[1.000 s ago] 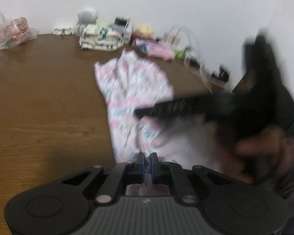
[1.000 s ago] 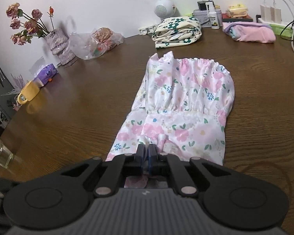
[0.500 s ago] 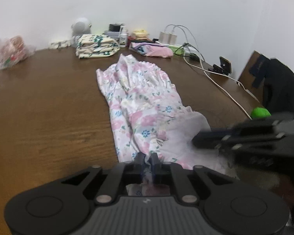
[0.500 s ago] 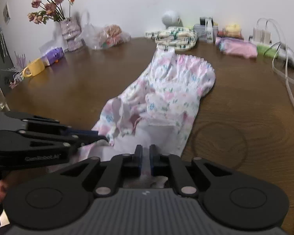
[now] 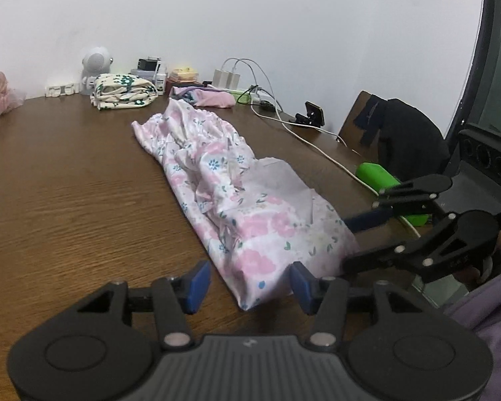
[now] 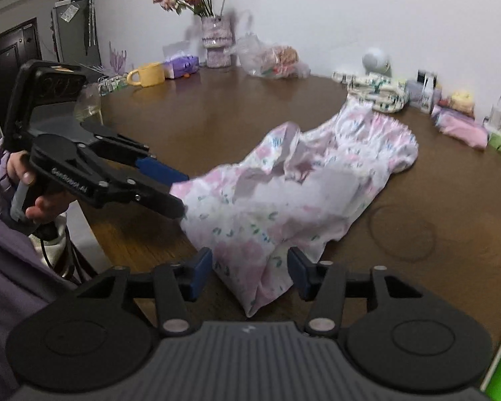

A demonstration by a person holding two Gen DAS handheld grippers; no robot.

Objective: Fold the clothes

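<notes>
On a brown wooden table [image 5: 66, 173], a pink floral garment [image 5: 237, 200] lies crumpled; the left gripper [image 5: 248, 282] and right gripper [image 6: 250, 272], jaws just opened, straddle its near corners without gripping.

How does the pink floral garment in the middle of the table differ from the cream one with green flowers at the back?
The pink floral garment lies long and rumpled; the cream garment with green flowers is a compact folded stack. Pink sits mid-table, cream near the wall. Both are floral fabric on the brown wooden table.
</notes>
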